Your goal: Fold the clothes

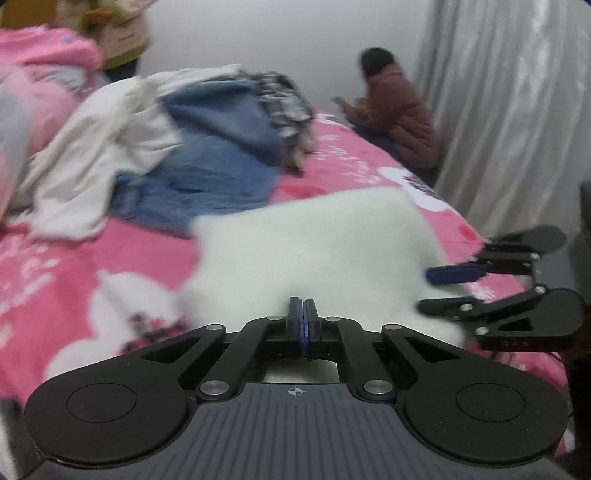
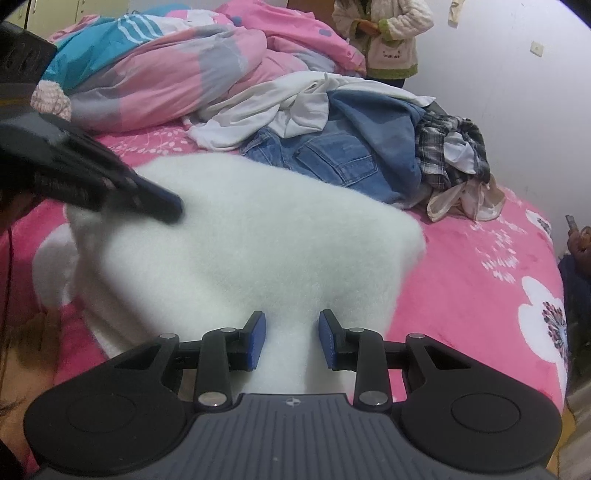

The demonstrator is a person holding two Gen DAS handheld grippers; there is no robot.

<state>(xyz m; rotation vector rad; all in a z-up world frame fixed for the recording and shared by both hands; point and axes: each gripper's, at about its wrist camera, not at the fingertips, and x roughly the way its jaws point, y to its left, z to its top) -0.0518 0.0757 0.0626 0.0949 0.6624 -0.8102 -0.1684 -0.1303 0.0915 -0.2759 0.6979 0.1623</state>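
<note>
The white fleece garment [image 2: 251,266] is spread on the pink bed [image 2: 472,266]. The left hand-held gripper [image 1: 303,317] is pinched together, seemingly on its edge; the right hand-held gripper [image 2: 291,339] is held apart astride a ridge. The fold should be kept level and taut.

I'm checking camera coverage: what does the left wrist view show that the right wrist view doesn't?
Only the left wrist view shows the grey curtain and the seated person's back. Only the right wrist view shows the striped quilt and the standing person's hands. Both show the fluffy white garment, the jeans, the pink bedspread, the shut left gripper and the parted right gripper.
</note>
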